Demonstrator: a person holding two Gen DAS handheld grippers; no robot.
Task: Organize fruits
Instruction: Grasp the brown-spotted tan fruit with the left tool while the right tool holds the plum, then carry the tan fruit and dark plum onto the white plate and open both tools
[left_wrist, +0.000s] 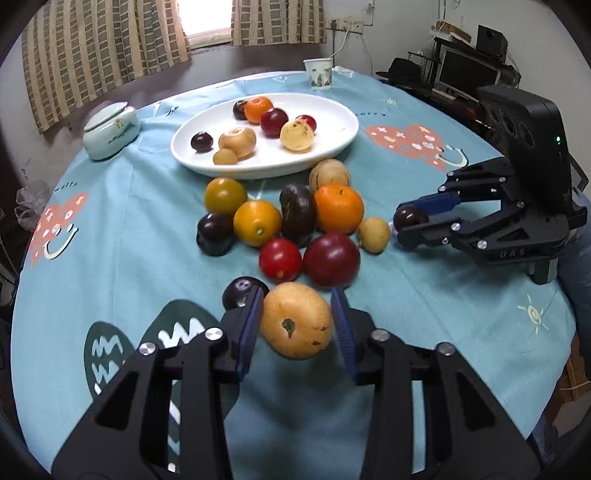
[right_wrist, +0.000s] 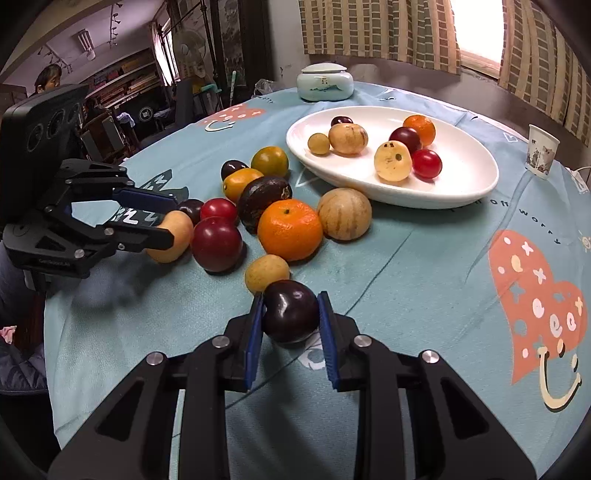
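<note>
The left gripper (left_wrist: 297, 325) had its blue pads on either side of a tan, blemished fruit (left_wrist: 298, 320), jaws drawn in narrow against its flanks, the fruit low over the teal tablecloth (left_wrist: 110, 229) at the near edge of the pile. Just beside its left finger sat a small dark fruit with a pale star-shaped mark (left_wrist: 242, 291). Over on the other side, the right gripper (right_wrist: 290, 314) was clamped on a dark purple plum (right_wrist: 290, 315), both pads touching its sides, with a small yellowish fruit (right_wrist: 266, 272) just behind it. Between the two grippers lay the loose pile: a big orange mandarin (right_wrist: 290, 229), a deep red plum (right_wrist: 217, 243), a red cherry tomato (right_wrist: 218, 209), a dark wrinkled passion fruit (right_wrist: 263, 201), a pale ribbed round fruit (right_wrist: 344, 214), and a greenish-yellow fruit (right_wrist: 269, 160) at the back. Beyond the pile stood the white oval plate (right_wrist: 461, 173), which already carried seven fruits, among them a pale spotted one (right_wrist: 392, 161) touching a red cherry tomato. A lidded celadon jar (left_wrist: 110, 129) rested near the left edge of the table and a paper cup (left_wrist: 318, 74) stood at the far side, both well apart from the fruit.
</note>
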